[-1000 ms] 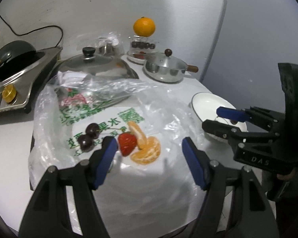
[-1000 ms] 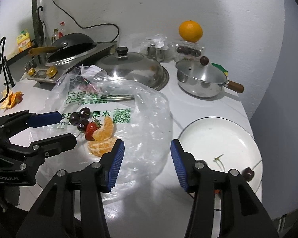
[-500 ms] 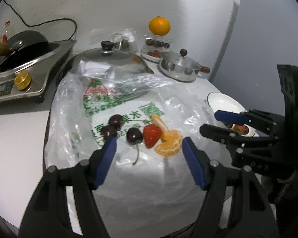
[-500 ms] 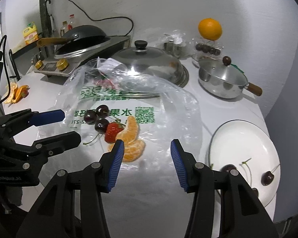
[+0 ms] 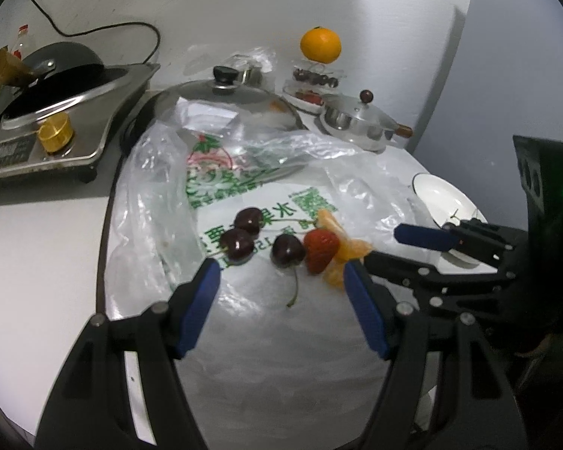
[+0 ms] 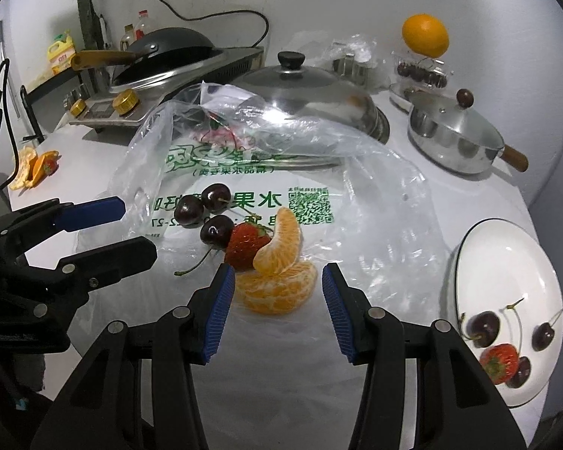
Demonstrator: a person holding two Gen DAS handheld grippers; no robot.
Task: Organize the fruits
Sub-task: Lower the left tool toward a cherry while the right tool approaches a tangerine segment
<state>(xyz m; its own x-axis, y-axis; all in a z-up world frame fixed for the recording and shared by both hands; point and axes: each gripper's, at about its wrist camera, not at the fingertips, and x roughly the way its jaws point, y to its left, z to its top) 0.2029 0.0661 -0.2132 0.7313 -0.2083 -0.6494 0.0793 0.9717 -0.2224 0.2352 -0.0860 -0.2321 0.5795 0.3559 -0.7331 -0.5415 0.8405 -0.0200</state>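
On a clear plastic bag (image 6: 375, 202) with green print lie three dark cherries (image 6: 216, 231), a red strawberry (image 6: 246, 246) and two orange segments (image 6: 279, 288). They also show in the left wrist view: cherries (image 5: 287, 250), strawberry (image 5: 320, 249), segments (image 5: 351, 249). My right gripper (image 6: 276, 302) is open and empty, its fingers either side of the orange segments. My left gripper (image 5: 281, 294) is open and empty, just short of the cherries. A white plate (image 6: 503, 258) at the right holds three cherries and a strawberry (image 6: 499, 362).
A large pan lid (image 6: 300, 86) and a small lidded saucepan (image 6: 454, 131) stand behind the bag. A whole orange (image 6: 425, 35) sits on a clear box of cherries. An induction cooker with a wok (image 6: 169, 48) is at back left. Orange peel (image 6: 30, 167) lies at far left.
Both grippers have moved in closer to the fruit pile on the bag. Both stay open. The fruit has not moved.
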